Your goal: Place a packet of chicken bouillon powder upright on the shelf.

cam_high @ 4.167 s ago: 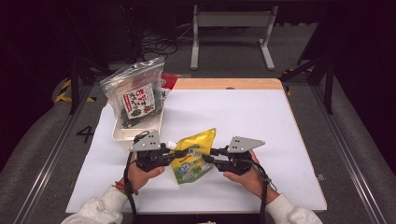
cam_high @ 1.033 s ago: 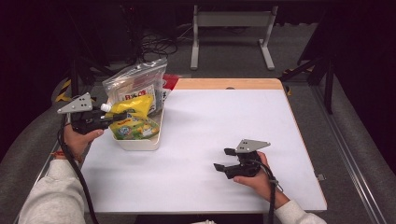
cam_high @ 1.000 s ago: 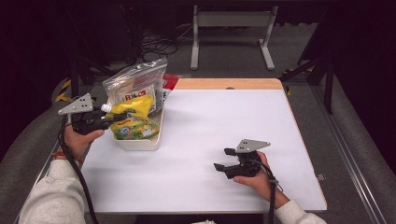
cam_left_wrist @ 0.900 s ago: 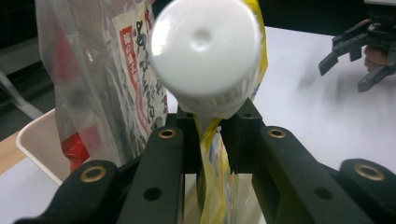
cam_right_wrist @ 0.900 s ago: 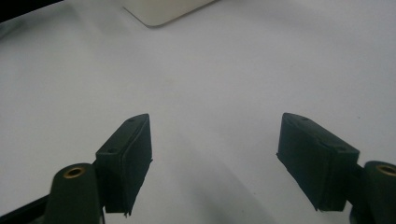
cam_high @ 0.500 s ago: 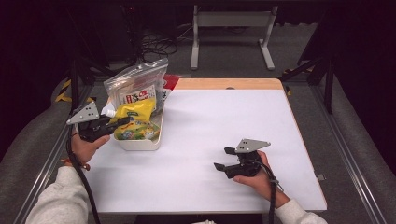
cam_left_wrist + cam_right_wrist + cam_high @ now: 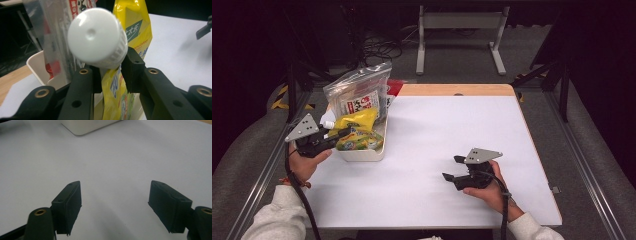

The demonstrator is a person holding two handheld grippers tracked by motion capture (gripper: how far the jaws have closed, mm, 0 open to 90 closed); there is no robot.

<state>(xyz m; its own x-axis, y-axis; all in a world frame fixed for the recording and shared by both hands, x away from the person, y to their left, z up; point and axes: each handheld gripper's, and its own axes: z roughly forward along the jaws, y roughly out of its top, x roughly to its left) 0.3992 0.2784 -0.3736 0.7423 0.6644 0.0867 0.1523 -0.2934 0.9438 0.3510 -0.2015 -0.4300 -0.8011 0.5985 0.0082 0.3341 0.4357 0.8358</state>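
- White tabletop (image 7: 437, 130) carries the work; its far edge is bare wood, and the room around it is dark.
- Right gripper (image 7: 451, 168): rests on the near right part of the table in the person's right hand. Its jaws stand wide apart with nothing between them, and the right gripper view shows bare table there.
- Left gripper (image 7: 343, 134): held at the table's left edge, pointing at the tray. Its jaws have just been opening. The neck of the pouch, just under the cap, sits between the pads, which appear to have slackened off it.
- Yellow spouted pouch (image 7: 357, 132): lies in the tray, leaning on the zip bag, with its white screw cap (image 7: 96, 37) turned toward the left gripper.
- Handling, as judged: the pouch body is soft film, probably liquid-filled, so it will sag and slip under a squeeze. The rigid neck below the cap is the sound place to grip; the cap's flange should stop it sliding out.
- White tray (image 7: 362, 155): stands at the left of the table, well apart from the right gripper.
- Clear zip bag (image 7: 359, 95): stands upright in the far half of the tray, holding a printed packet and touching the pouch.
- Beyond the table: grey floor, loose cables and a metal stand (image 7: 462, 30).
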